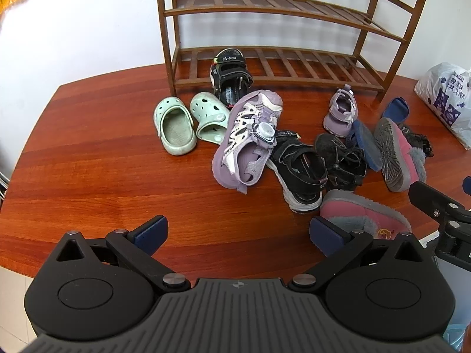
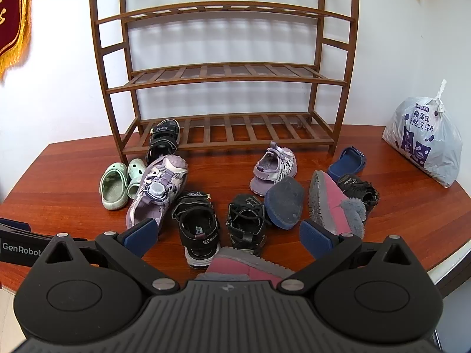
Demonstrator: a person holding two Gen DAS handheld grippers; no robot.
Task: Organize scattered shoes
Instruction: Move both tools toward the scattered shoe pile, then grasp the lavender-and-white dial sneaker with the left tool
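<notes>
Your left gripper (image 1: 238, 235) and right gripper (image 2: 228, 236) both hang over the tabletop's (image 1: 88, 161) near edge, fingers spread wide and holding nothing, ready to straddle a shoe. A pink boot (image 2: 244, 266) lies nearest. Beyond it, the shoes (image 2: 200, 223) lie jumbled mid-table. One black sandal (image 2: 163, 139) leans on the rack's (image 2: 235, 81) bottom shelf at the far edge; the other shelves are bare.

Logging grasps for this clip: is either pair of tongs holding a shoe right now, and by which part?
Nothing is held. The left tongs and the right tongs are both open, with no shoe between their pads, above the table.
</notes>
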